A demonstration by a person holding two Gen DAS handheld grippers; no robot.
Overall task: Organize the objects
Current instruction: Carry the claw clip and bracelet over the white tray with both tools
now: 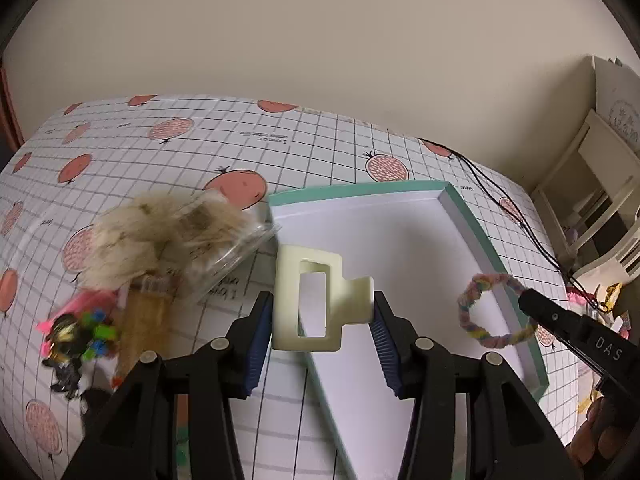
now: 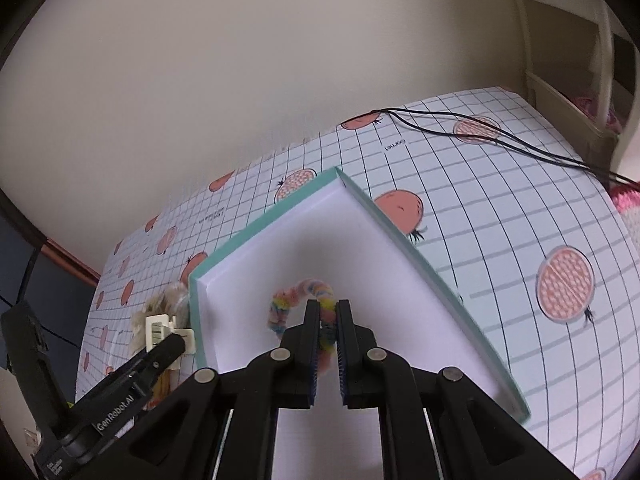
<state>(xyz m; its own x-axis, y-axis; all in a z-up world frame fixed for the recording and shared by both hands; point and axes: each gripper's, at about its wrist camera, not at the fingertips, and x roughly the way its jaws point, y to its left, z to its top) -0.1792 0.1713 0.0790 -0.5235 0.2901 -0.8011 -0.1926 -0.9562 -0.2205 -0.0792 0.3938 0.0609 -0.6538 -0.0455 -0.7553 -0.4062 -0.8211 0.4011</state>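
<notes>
A pale yellow hair clip (image 1: pixel 310 298) is held tight between the two fingers of the left gripper (image 1: pixel 323 316), in the lower middle of the left view, over the near edge of the teal box (image 1: pixel 472 216). A fuzzy rainbow hair tie (image 2: pixel 298 308) is pinched by the right gripper (image 2: pixel 328 320) above the white inside of the box, in the lower middle of the right view. A messy pile of hair things (image 1: pixel 132 264) is seen at the left on the checked cloth (image 1: pixel 200 148).
</notes>
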